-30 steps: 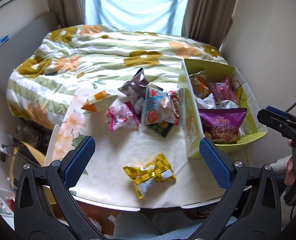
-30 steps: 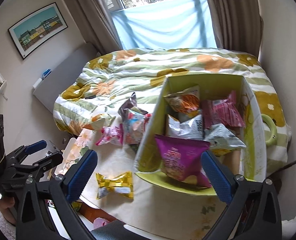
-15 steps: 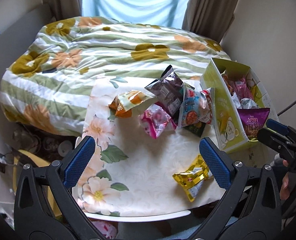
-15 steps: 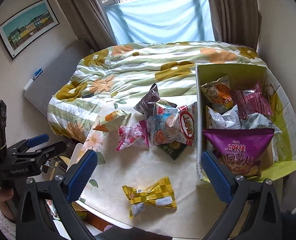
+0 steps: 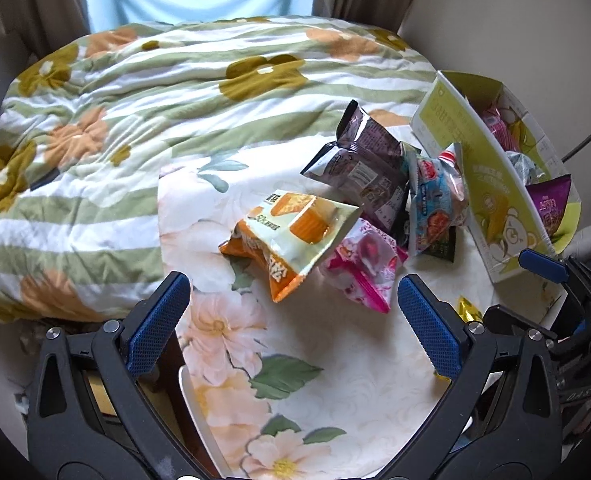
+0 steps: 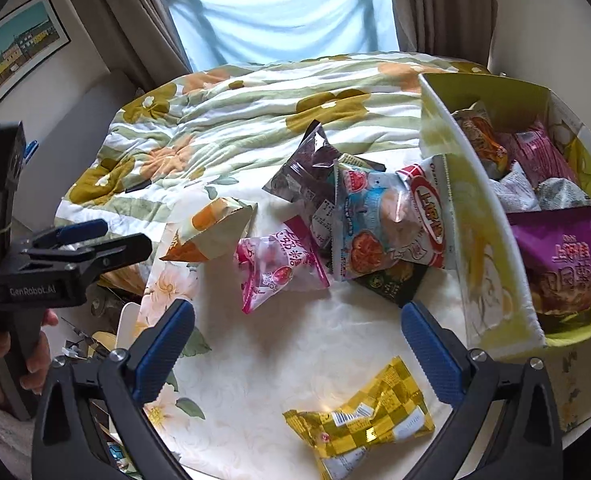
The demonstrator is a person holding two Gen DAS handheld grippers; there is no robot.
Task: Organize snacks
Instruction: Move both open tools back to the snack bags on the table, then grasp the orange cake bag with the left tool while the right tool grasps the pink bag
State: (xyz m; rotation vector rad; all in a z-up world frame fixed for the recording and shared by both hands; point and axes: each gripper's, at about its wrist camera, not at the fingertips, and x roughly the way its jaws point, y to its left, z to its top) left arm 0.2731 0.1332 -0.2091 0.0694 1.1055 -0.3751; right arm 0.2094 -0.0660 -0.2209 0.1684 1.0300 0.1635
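The left gripper (image 5: 293, 308) has its fingers wide apart, empty; the orange packet (image 5: 295, 236) lies on the table (image 5: 355, 380) just ahead, between them. The right gripper (image 6: 297, 338) (also spread, empty) hovers above the yellow packet (image 6: 361, 418), beside the green box (image 6: 483, 248).

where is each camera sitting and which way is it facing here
Left wrist: rides on the left gripper, looking forward and down over the table's left part at the orange snack bag; its own open blue-padded fingers show, with the right gripper at the right edge.
Right wrist: rides on the right gripper, facing the yellow-green box and the gold packet; its open fingers show, plus the left gripper and a hand.
Shared: orange bag, pink packet, box, floral quilt.
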